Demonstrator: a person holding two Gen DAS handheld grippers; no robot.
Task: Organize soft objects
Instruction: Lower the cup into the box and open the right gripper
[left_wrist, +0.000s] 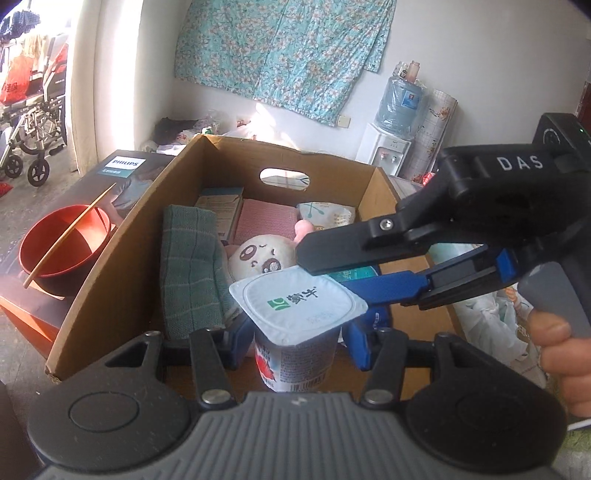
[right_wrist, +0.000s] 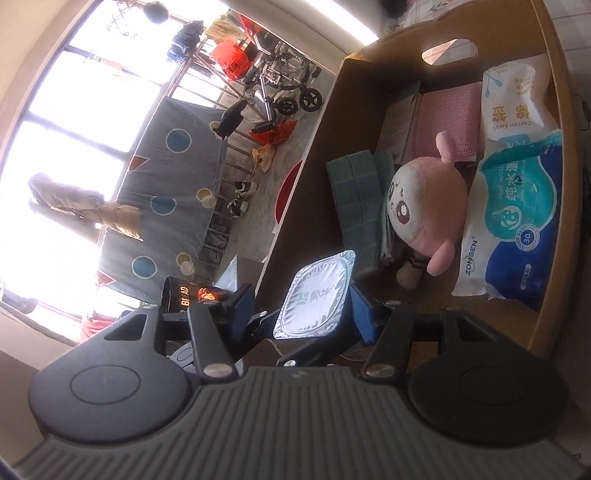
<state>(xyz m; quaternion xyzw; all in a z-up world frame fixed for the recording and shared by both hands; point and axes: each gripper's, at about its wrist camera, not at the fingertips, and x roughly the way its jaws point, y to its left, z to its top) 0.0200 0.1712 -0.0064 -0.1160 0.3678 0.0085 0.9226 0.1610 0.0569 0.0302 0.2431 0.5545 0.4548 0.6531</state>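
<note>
So the cardboard box (left_wrist: 122, 258) is already pretty well stocked: a folded green checked towel (left_wrist: 188, 266) on one side, a pink plush doll (right_wrist: 424, 206) lying in the middle, a pink cloth (right_wrist: 448, 122) behind it, plus a cotton swab pack (right_wrist: 513, 96) and a blue-and-white wet wipes pack (right_wrist: 513, 221) along the other wall. There's also a small paper box (left_wrist: 218, 210) standing near the back. What's in hand right now is a yogurt cup (left_wrist: 299, 321) with a foil lid, held above the near end of the box, over a bare bit of the floor. The left gripper (left_wrist: 297, 343) has its blue pads clamped on the cup's sides. The right gripper (right_wrist: 306, 314) is reaching in with its jaws apart around the lid edge; I honestly can't tell if its pads are touching the cup or just framing it. Looks to me like most of the sorting is done and this cup is one of the last bits to be placed. A red bowl (left_wrist: 64, 247) with a chopstick across it sits outside, beside the box.
</note>
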